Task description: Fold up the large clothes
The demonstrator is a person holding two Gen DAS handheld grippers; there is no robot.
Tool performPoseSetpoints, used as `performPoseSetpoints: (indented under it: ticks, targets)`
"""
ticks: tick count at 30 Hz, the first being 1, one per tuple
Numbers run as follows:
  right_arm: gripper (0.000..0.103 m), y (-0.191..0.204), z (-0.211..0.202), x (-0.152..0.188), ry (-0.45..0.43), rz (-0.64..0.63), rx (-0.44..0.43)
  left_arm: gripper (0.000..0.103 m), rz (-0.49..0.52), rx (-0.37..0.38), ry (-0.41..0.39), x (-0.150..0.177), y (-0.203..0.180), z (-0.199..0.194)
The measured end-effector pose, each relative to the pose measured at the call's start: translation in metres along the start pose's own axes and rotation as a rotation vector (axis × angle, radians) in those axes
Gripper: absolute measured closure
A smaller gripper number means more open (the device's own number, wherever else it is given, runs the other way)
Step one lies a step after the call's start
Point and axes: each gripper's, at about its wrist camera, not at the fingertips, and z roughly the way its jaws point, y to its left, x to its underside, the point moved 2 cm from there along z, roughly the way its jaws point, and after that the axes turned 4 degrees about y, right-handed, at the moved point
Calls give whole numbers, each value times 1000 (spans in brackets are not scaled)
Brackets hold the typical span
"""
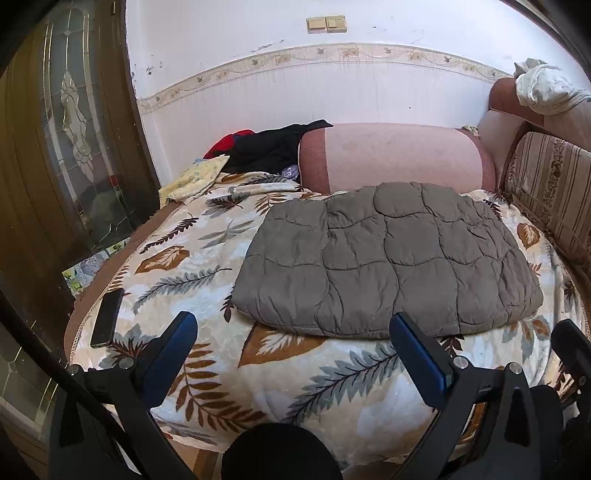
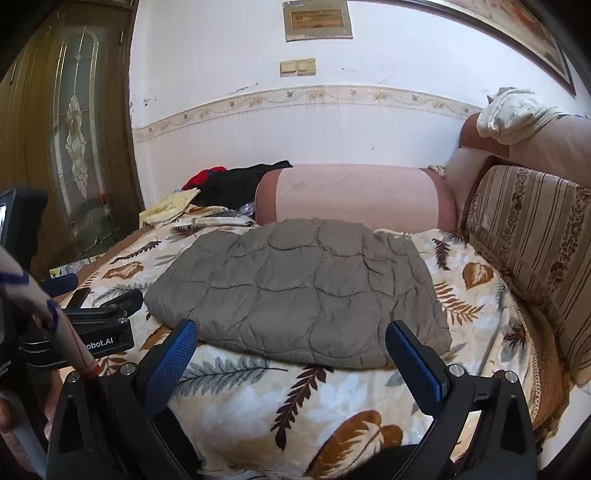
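Nearest the left wrist camera, the left gripper [image 1: 293, 328] has its jaws spread wide with nothing between them, its blue pads [image 1: 173, 350] hanging above the leaf-patterned blanket [image 1: 207, 273]. The right gripper [image 2: 291, 336] stands the same way in its own view: jaws fully apart, empty, blue pads [image 2: 413, 365] clear of the cloth below. At nine o'clock in the right view the body of the left gripper shows again, with a person's sleeve beside it.

Just past the fingertips, at twelve o'clock from both grippers, lies the grey quilted garment [image 1: 391, 258], folded into a thick rectangular pad and resting flat on the blanket. Neither gripper touches it.

At about nine o'clock in the left view a dark phone [image 1: 107, 317] lies near the blanket's edge.

Farther on, at twelve o'clock behind the garment, a pink bolster [image 1: 399, 155] runs across the bed. At eleven o'clock sit a pale yellow cloth [image 1: 195, 177] and a black and red heap of clothes [image 1: 266, 147]. At two o'clock stands a striped cushion [image 1: 550, 188], with a white cloth [image 1: 543, 86] draped on the sofa back above it. At ten o'clock is a wooden door [image 1: 74, 122] with patterned glass, and on the far wall, light switches [image 1: 327, 24].
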Motion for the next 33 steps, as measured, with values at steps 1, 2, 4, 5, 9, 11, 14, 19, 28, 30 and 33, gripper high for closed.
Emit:
performPoseSetpoints:
  ticks: [1, 2, 4, 5, 9, 11, 14, 19, 28, 30, 33]
  targets:
    - [0, 0, 1, 0, 2, -3, 0, 0, -1, 2, 2, 0, 0, 1]
    - [0, 1, 2, 1, 5, -4, 0, 0, -1, 3, 6, 1, 0, 2]
    - [0, 2, 4, 4, 16, -5, 0, 0, -1, 5, 12, 1, -1, 5]
    - [0, 2, 6, 4, 20, -5, 1, 0, 1, 4, 16, 2, -1, 6]
    - [0, 0, 10, 6, 30, -2, 6, 0, 7, 7, 21, 5, -2, 10]
    - [0, 0, 13, 7, 37, -3, 14, 0, 6, 7, 21, 7, -2, 12]
    - [0, 0, 14, 7, 43, 4, 14, 0, 17, 10, 33, 8, -7, 16]
    - [0, -4, 6, 5, 14, 10, 28, 0, 33, 9, 20, 8, -13, 10]
    - [0, -12, 0, 7, -1, 27, 24, 0, 71, -13, 3, 10, -27, -1]
    - [0, -14, -1, 7, -3, 33, 25, 0, 79, -14, 2, 11, -30, -1]
    - [0, -18, 0, 9, 10, 47, 22, 0, 87, -8, 11, 13, -33, -1]
